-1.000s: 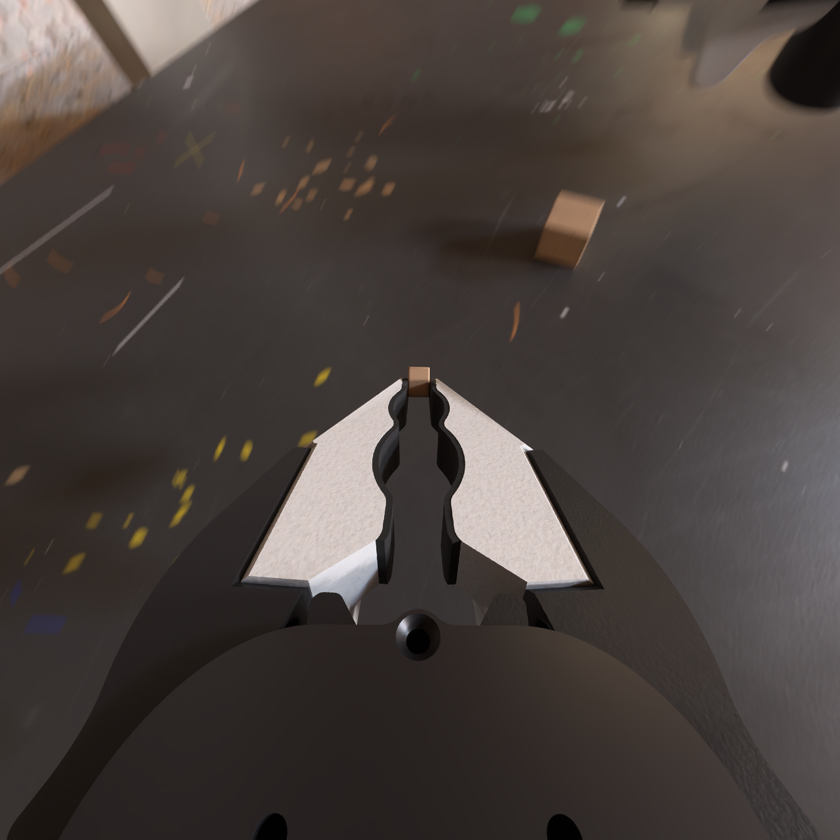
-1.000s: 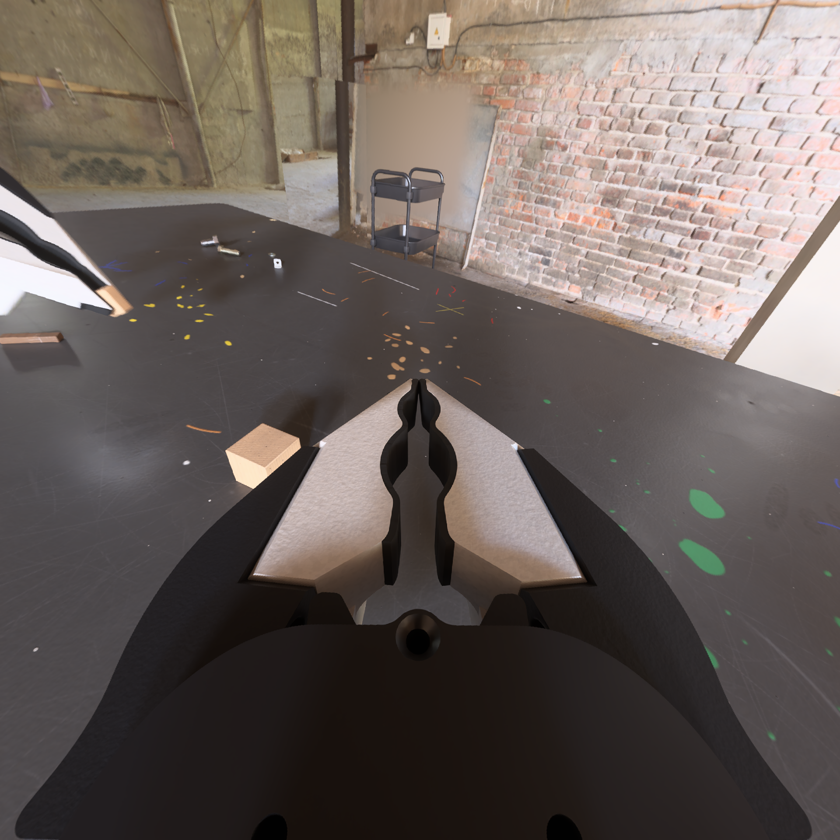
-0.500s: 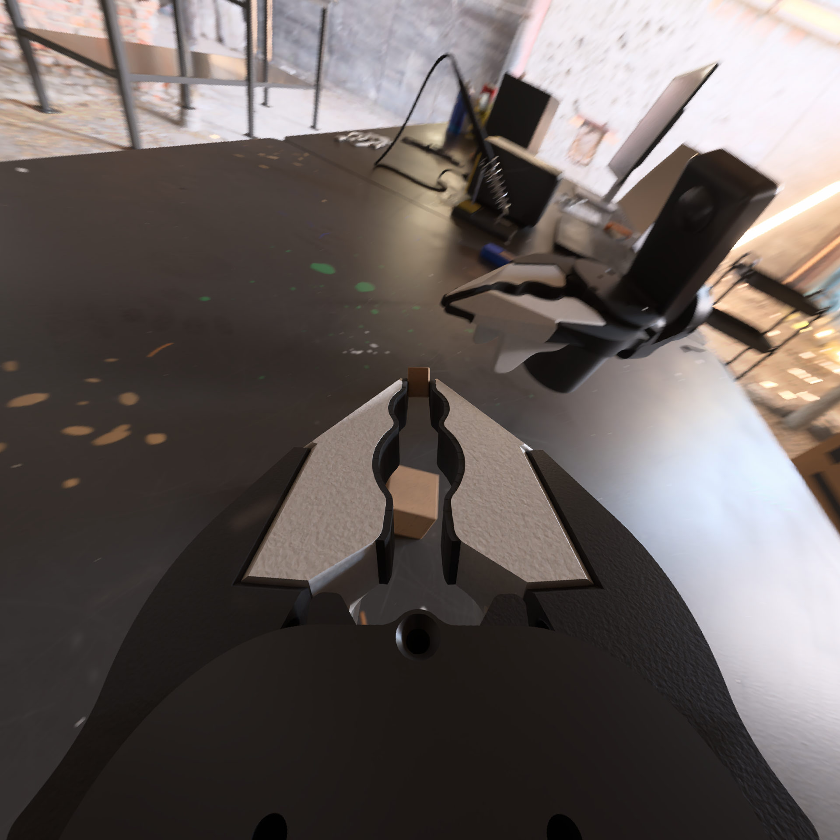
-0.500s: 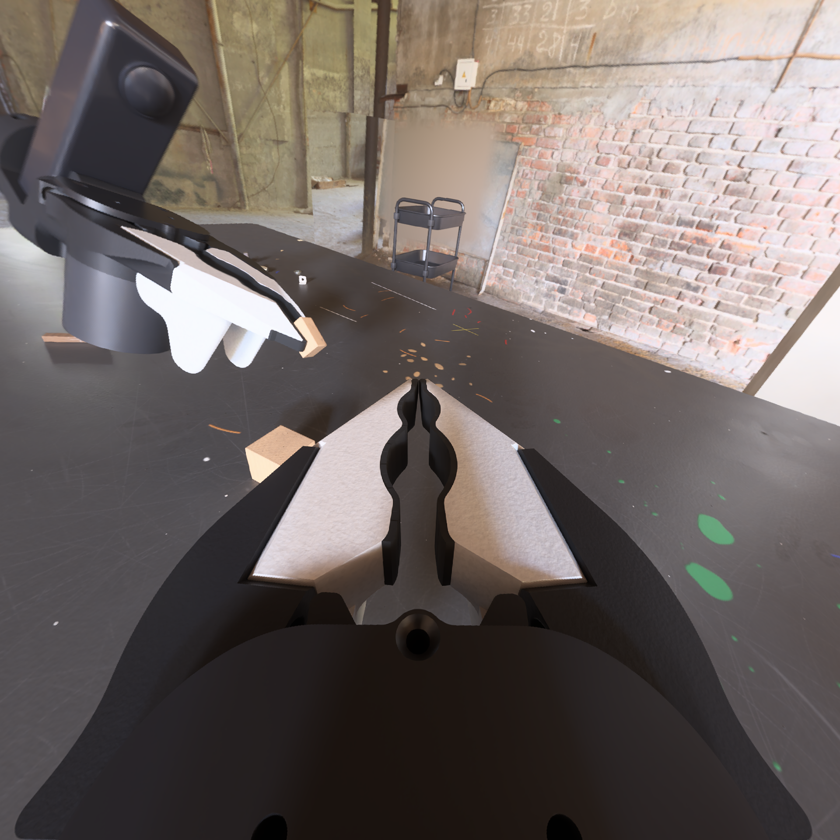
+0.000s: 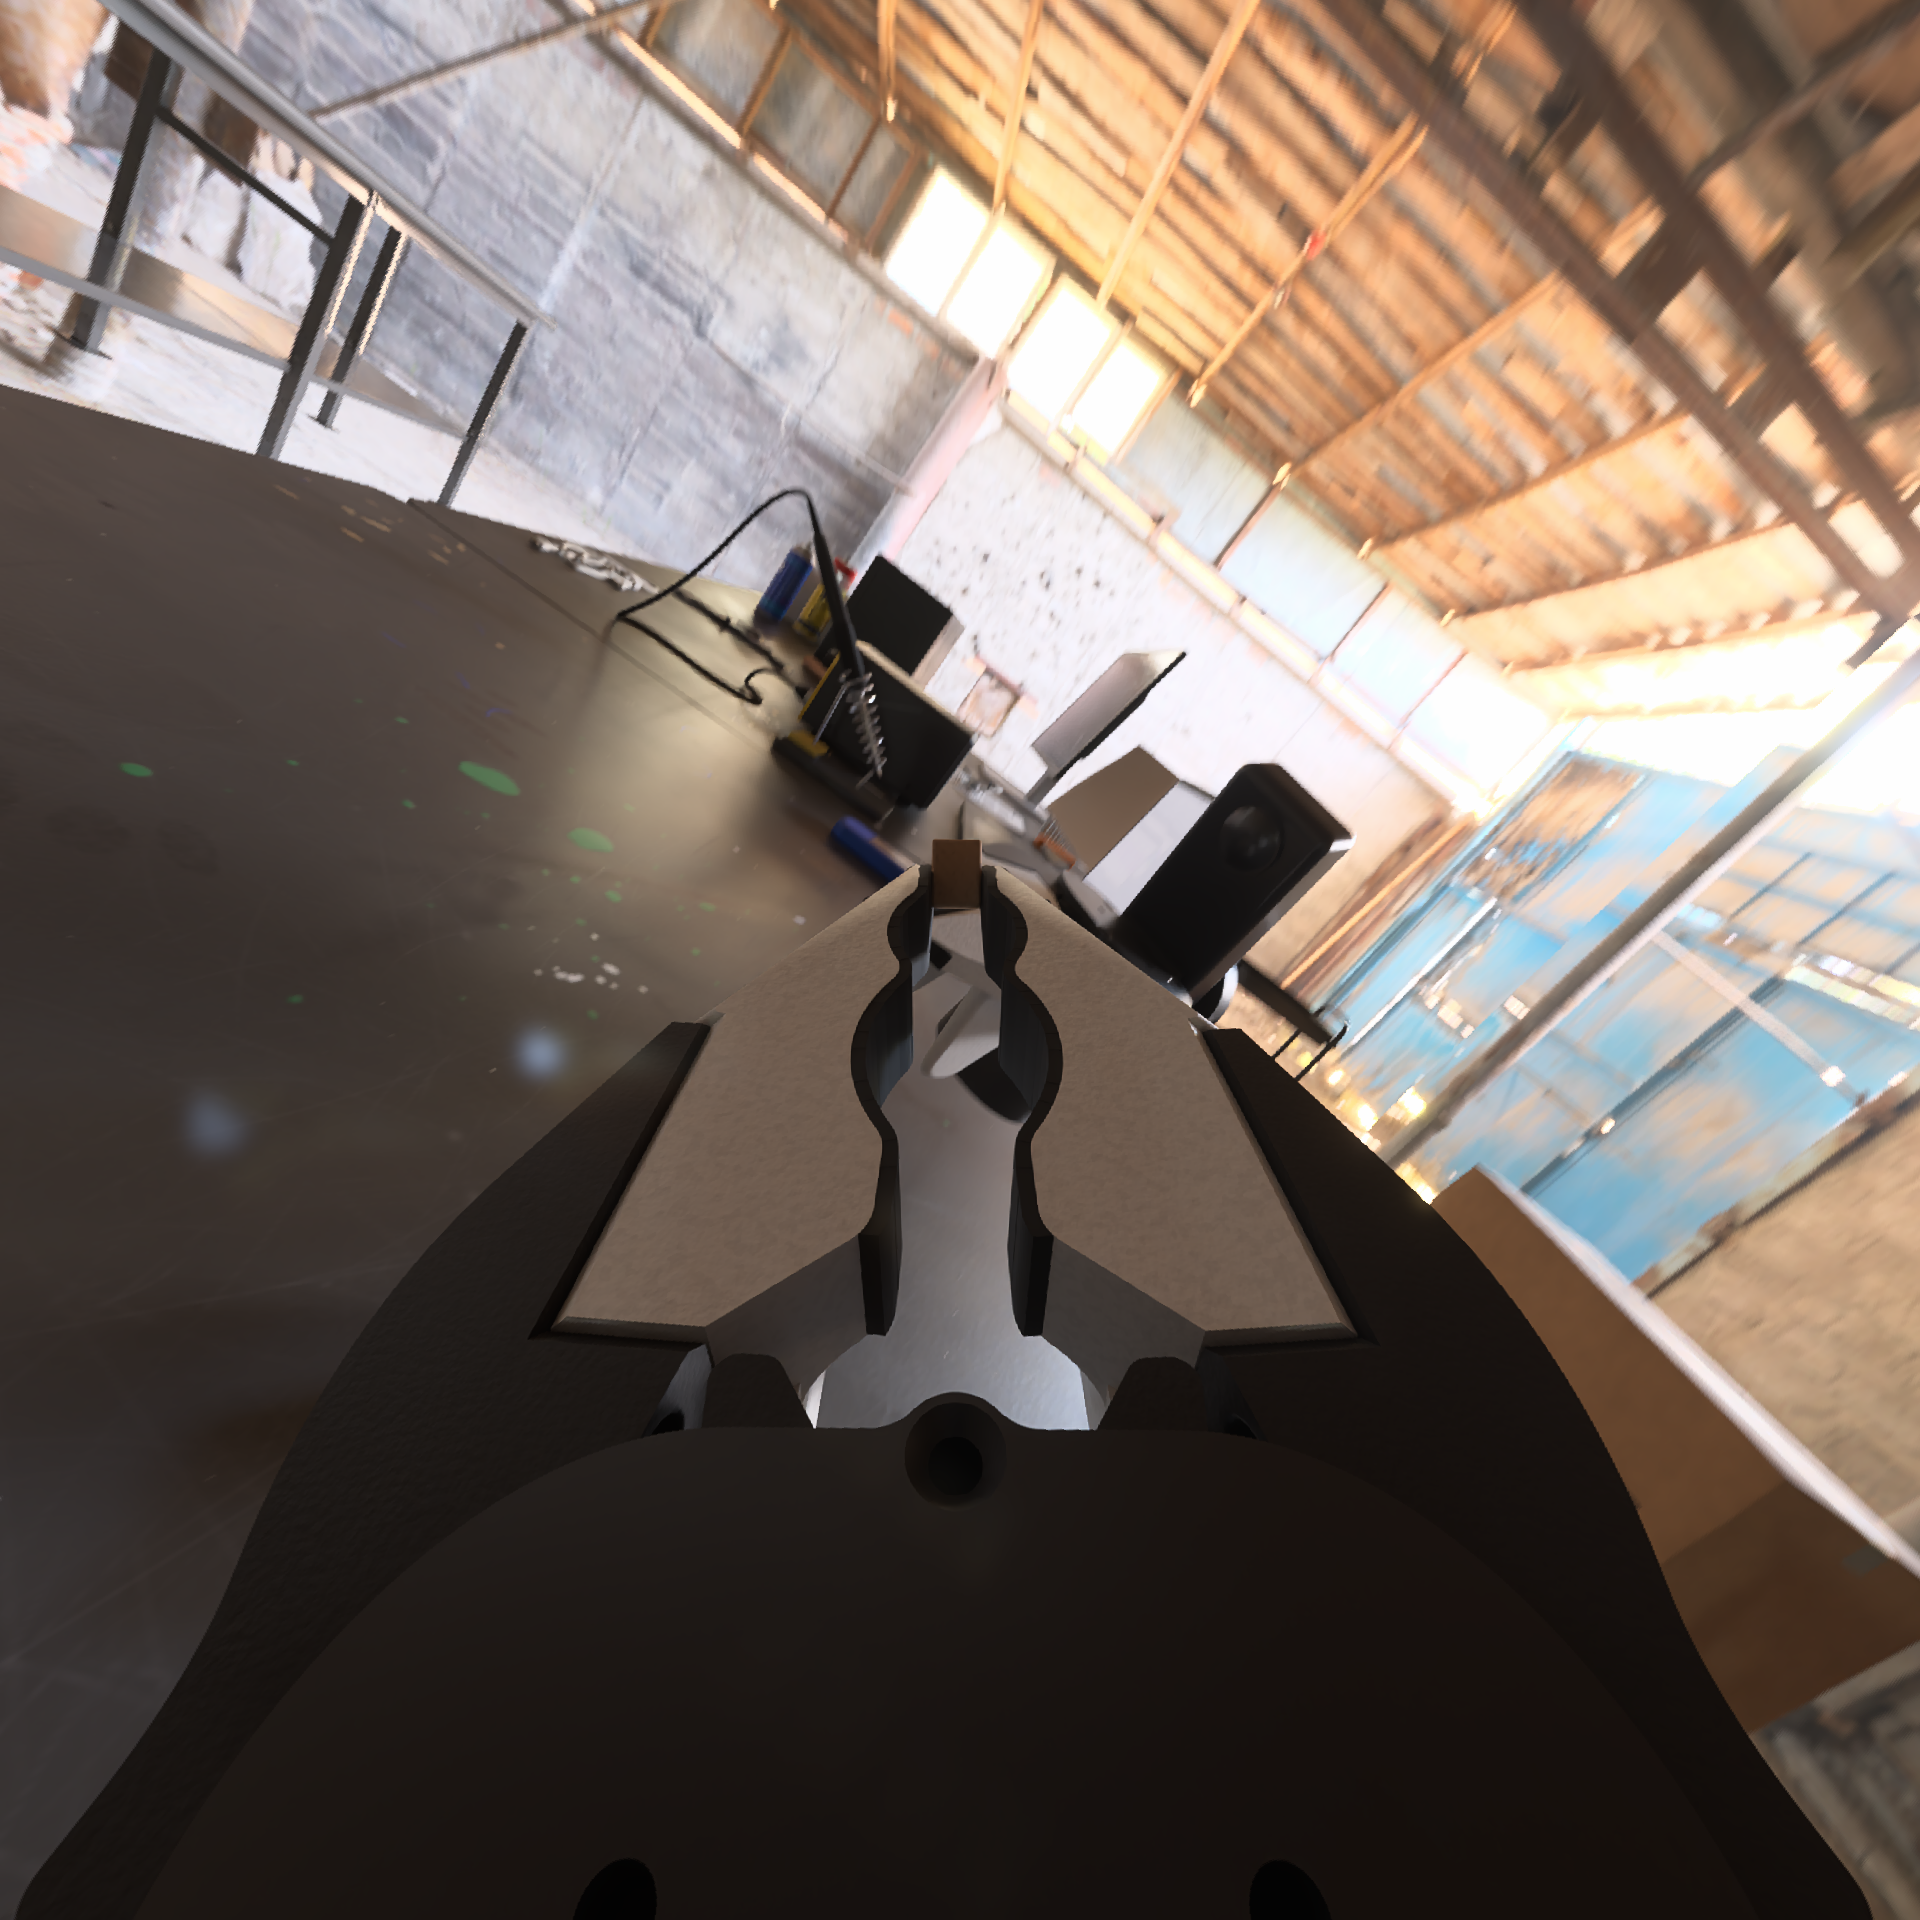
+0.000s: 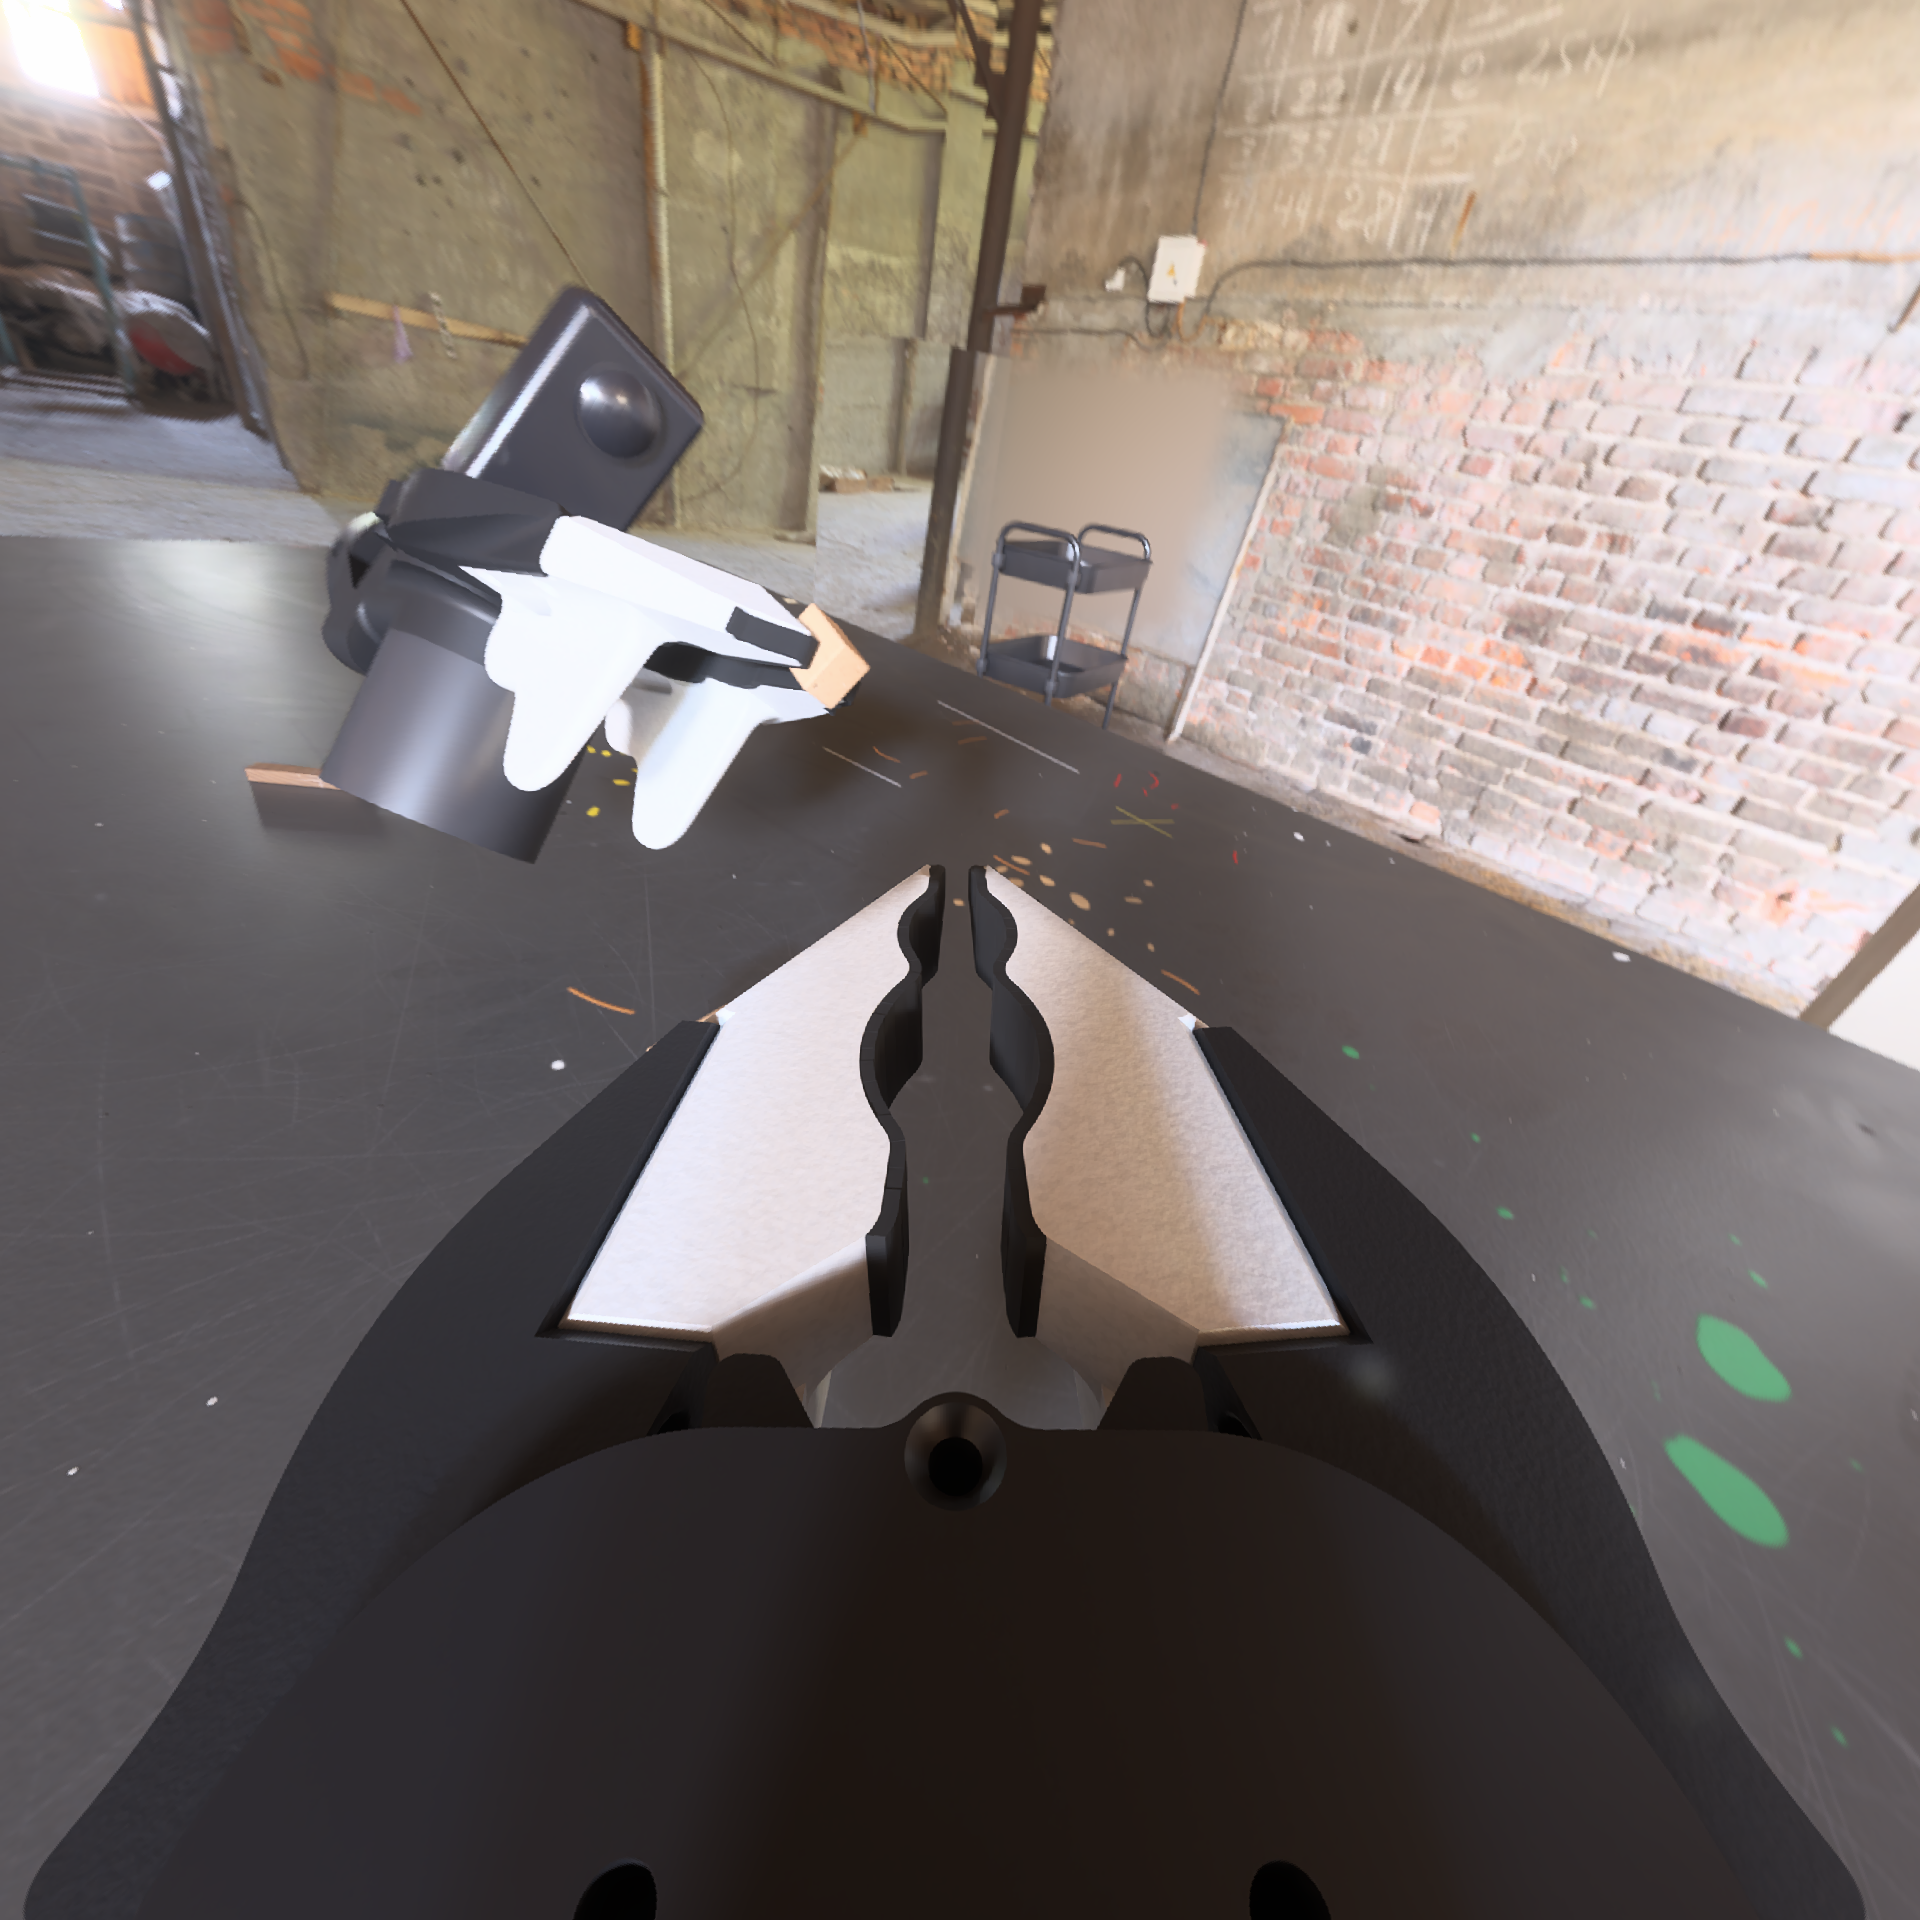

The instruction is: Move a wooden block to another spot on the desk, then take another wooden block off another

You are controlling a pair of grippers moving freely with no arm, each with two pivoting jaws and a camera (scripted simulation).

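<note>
On my left gripper [image 5: 956, 883] I see the fingertips pinched onto a small wooden block [image 5: 956, 873], which sits right at the very tip between the two pads; in the right wrist view the same gripper [image 6: 821, 665] hangs in the air above the dark desk [image 6: 312, 1091], tilted, with the block [image 6: 834, 657] clear of the surface and held at its far end. My left camera looks up and across the desk [image 5: 312, 935] toward its far edge, where a soldering station [image 5: 883, 727] with a black cable, a blue cylinder [image 5: 862, 836] lying flat and a tilted monitor [image 5: 1107, 707] stand; the right gripper [image 5: 1226, 873] shows just beyond my fingertips, mostly hidden behind them. My right gripper [image 6: 956, 878] holds nothing; its jaws stand narrowly apart, with a thin slit of desk visible between the tips. A thin flat wooden piece [image 6: 286, 777] lies on the desk behind the left gripper's round base, partly hidden by it; I cannot tell whether anything rests on it. Orange paint flecks [image 6: 1039, 862] are scattered just past my right fingertips and green blotches [image 6: 1735, 1361] lie to the right; a small grey trolley [image 6: 1065, 613] stands on the floor beyond the desk, in front of a brick wall [image 6: 1558, 623].
</note>
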